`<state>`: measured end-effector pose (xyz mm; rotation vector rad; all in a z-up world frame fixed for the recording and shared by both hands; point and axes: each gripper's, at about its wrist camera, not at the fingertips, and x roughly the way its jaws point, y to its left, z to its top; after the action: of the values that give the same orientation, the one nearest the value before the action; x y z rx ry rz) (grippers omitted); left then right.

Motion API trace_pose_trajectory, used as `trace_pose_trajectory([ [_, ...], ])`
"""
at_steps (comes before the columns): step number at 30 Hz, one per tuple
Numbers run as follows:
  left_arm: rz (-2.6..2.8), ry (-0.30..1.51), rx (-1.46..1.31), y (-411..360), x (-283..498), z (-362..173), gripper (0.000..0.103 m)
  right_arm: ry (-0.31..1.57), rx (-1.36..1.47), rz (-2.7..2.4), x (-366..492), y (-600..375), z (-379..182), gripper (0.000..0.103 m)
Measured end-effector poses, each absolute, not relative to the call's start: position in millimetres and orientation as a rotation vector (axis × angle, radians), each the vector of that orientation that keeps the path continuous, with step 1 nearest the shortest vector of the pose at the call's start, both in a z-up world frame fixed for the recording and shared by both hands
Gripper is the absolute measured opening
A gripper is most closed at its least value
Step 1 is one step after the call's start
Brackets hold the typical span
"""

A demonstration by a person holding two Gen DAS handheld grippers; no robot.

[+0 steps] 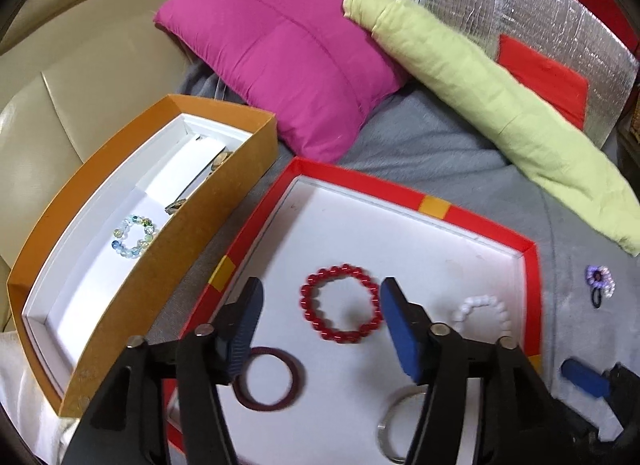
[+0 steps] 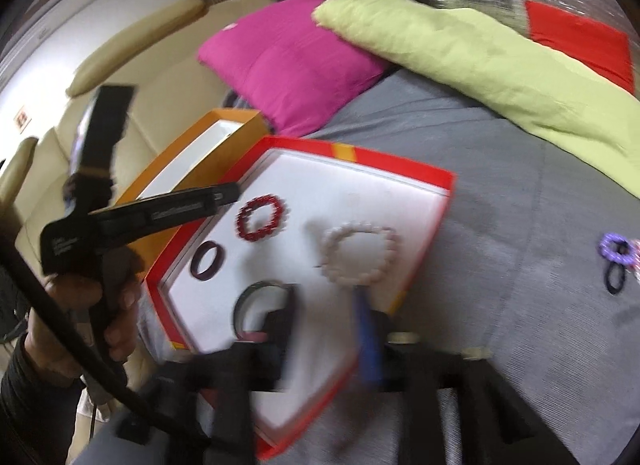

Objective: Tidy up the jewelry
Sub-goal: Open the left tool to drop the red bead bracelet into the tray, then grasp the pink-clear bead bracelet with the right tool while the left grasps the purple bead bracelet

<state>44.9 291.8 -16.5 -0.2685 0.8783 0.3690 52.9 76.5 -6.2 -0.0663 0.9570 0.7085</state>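
My left gripper (image 1: 322, 293) hangs open over a red-rimmed white tray (image 1: 360, 179), its blue pads on either side of a red bead bracelet (image 1: 344, 339) that lies flat below them, untouched. In the tray also lie a white bead bracelet (image 1: 484, 301), a maroon hair tie (image 1: 294, 385) and a silver ring (image 1: 384, 437). My right gripper (image 2: 320, 297) is blurred and open above the tray's (image 2: 400, 161) near corner, just short of the white bracelet (image 2: 332, 241), with nothing between its fingers. The red bracelet (image 2: 244, 221) lies farther back.
An orange box (image 1: 192, 241) left of the tray holds a glass bead bracelet (image 1: 134, 237) and small clips. Purple and black hair ties (image 1: 600, 281) lie on the grey blanket to the right. Pink (image 1: 280, 57) and green pillows (image 1: 500, 105) sit behind. A hand (image 2: 80, 305) holds the left gripper.
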Motion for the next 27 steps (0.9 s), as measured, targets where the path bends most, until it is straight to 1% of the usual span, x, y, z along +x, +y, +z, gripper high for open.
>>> trace_pose_trajectory([
  [1, 0.366, 0.864, -0.278, 287, 44, -13, 0.064, 0.940, -0.056, 0.692, 53, 66, -4, 0.072],
  [7, 0.317, 0.832, -0.285, 244, 47, 1, 0.065, 0.928, -0.011, 0.617, 63, 10, -2, 0.072],
  [15, 0.187, 0.844, -0.237, 160, 62, -1, 0.065, 0.907, 0.089, 0.423, 85, -111, -3, 0.071],
  [17, 0.150, 0.853, -0.227, 136, 67, -6, 0.065, 0.923, 0.131, 0.361, 98, -143, -7, 0.066],
  [18, 0.134, 0.858, -0.222, 125, 69, -10, 0.065, 0.937, 0.171, 0.318, 109, -164, -11, 0.060],
  [20, 0.100, 0.880, -0.204, 102, 74, -20, 0.065, 0.956, 0.242, 0.257, 125, -193, -18, 0.055],
  [22, 0.077, 0.898, -0.180, 87, 78, -29, 0.065, 0.984, 0.325, 0.206, 145, -221, -26, 0.043],
  [24, 0.062, 0.907, -0.138, 74, 79, -37, 0.065, 1.004, 0.377, 0.192, 159, -233, -32, 0.039],
  [27, 0.064, 0.910, -0.105, 67, 78, -45, 0.065, 1.020, 0.388, 0.181, 179, -234, -36, 0.038],
])
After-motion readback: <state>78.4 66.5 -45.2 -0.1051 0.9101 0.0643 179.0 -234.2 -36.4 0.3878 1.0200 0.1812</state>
